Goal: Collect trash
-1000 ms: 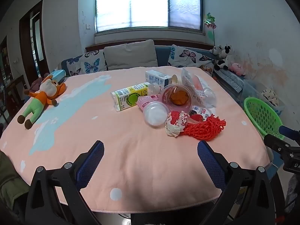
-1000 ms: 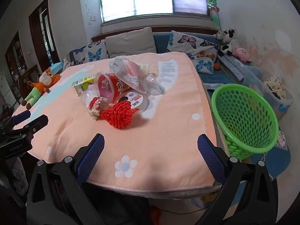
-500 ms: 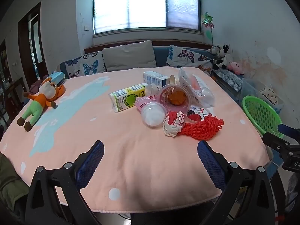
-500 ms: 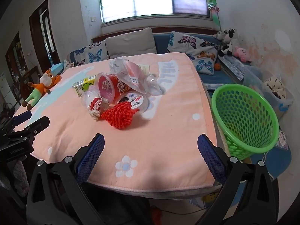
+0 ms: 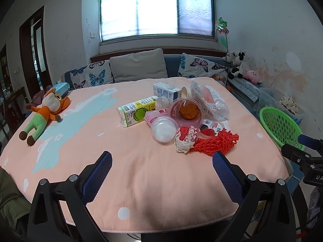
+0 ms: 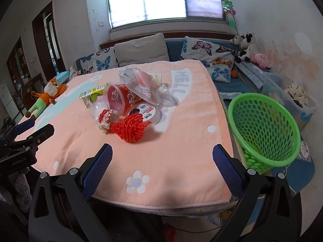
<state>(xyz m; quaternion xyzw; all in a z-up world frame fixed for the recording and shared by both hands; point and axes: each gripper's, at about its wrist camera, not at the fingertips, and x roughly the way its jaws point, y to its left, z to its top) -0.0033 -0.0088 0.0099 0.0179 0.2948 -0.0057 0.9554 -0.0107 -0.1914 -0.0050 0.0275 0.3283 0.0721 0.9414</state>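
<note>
— Looking at both wrist views, where would you say the job stands?

— At the very start, I judge. The left gripper (image 5: 161,173) and the right gripper (image 6: 162,168) both hang near the table's front edge with fingers spread wide and nothing between them. No piece of trash is picked up yet.

— And the trash itself?

— Heaped in one pile on the peach tablecloth (image 6: 181,151). Take the red foam net (image 6: 130,129) as the marker: a crumpled red-and-white wrapper (image 6: 106,119) touches its left side, a sealed white-lidded cup (image 6: 144,113) lies just behind it, and a red cup on its side (image 6: 121,97) sits behind that. A yellow-green drink carton (image 5: 138,111) lies further back and left of the net, with clear plastic packaging (image 6: 141,86) on the far side.

— Where should it all go?

— Likely the green basket (image 6: 264,131), which stands off the table, well to the right of the net. It looks empty.

— Next move?

— The net is nearest the right gripper and soft, so reaching forward and closing on it seems sensible. The plush toy (image 5: 43,115), far left of the net, probably isn't trash.
</note>
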